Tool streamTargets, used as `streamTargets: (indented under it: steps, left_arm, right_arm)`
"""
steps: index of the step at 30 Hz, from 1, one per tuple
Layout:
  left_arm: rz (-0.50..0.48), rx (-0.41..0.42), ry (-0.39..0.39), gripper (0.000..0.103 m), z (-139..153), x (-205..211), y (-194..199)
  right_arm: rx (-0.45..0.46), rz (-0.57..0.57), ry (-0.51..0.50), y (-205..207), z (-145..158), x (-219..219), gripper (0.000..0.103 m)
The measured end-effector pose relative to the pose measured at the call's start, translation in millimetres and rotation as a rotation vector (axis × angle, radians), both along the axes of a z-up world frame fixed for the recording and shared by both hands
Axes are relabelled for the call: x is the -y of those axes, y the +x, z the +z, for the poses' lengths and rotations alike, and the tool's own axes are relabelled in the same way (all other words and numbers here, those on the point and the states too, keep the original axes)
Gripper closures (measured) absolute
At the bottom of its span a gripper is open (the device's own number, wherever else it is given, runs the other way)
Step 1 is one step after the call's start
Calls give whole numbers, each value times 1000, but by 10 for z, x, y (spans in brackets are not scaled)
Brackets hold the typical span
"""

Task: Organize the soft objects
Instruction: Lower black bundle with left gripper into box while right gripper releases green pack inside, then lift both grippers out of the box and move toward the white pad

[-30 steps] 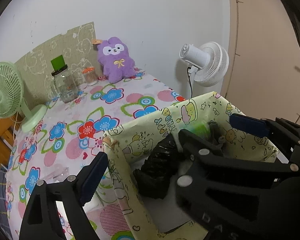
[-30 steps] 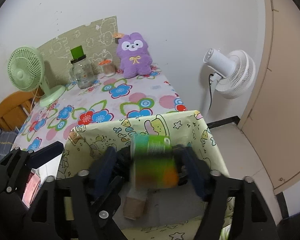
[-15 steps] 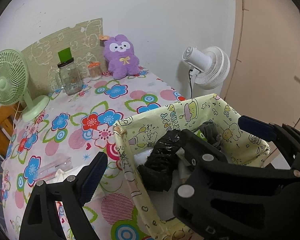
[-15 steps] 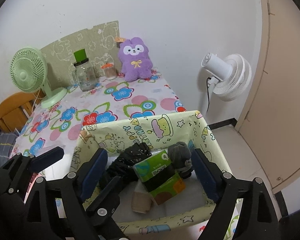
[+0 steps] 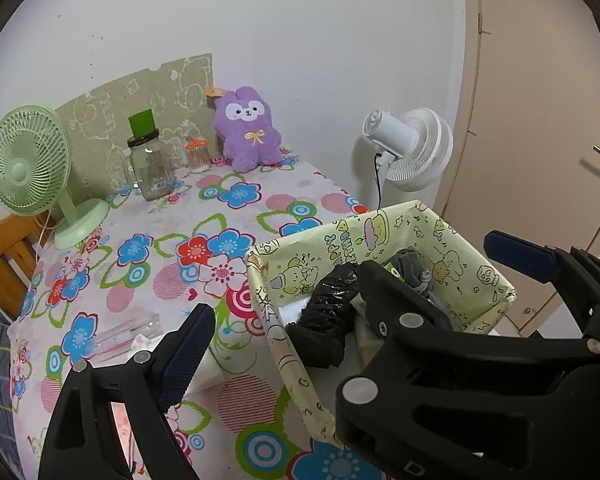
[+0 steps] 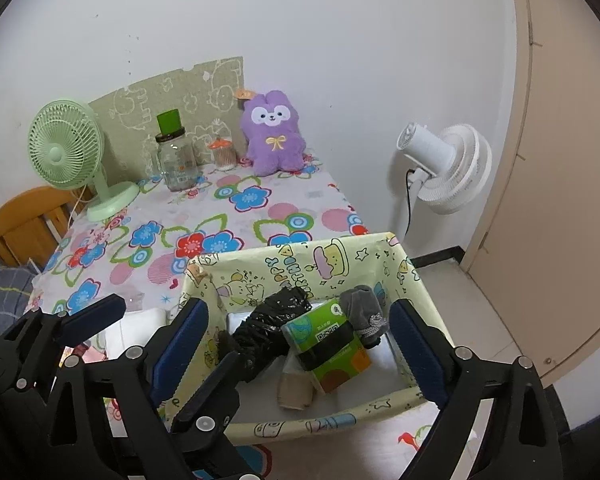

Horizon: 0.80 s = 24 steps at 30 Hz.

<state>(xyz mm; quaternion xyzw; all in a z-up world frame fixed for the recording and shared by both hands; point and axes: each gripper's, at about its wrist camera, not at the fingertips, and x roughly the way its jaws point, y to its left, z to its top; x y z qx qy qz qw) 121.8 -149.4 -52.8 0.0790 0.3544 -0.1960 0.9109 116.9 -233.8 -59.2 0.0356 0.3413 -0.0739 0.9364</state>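
A yellow cartoon-print fabric box (image 6: 292,256) stands at the table's near right corner. In it lie a green and orange tissue pack (image 6: 332,344), a crumpled black bag (image 6: 268,320), a grey sock (image 6: 364,308) and a beige roll (image 6: 296,388). My right gripper (image 6: 300,320) hovers above the box, its jaws opening, with nothing pressed between the pads. My left gripper (image 5: 288,304) is open beside it, over the box's left wall (image 5: 276,336), empty. A purple plush (image 6: 274,132) sits upright against the back wall.
On the flowered tablecloth (image 5: 160,280) stand a green desk fan (image 5: 28,160), a glass jar (image 5: 150,160) and a small orange-lidded jar (image 5: 198,156). A clear packet (image 5: 120,332) lies near my left finger. A white floor fan (image 6: 444,168) and a door (image 6: 560,200) are to the right.
The tissue pack left my right gripper and dropped into the box. The right jaws widened. Both grippers drew back and rose a little.
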Motion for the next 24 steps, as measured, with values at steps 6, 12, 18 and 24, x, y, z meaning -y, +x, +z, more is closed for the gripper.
streamTargets:
  steps: [6, 12, 18, 24]
  left_arm:
    - [4, 24, -4, 11, 77, -96, -95]
    - [11, 46, -6, 11, 147, -201, -211]
    - [22, 60, -3, 11, 197, -314, -318]
    - [33, 83, -1, 11, 245, -436, -437]
  right_arm:
    - [21, 3, -12, -104, 91, -94, 7]
    - [38, 14, -33, -193, 183, -207, 5]
    - [51, 28, -51, -294, 244, -334, 4]
    - [68, 51, -62, -391, 300, -482, 3]
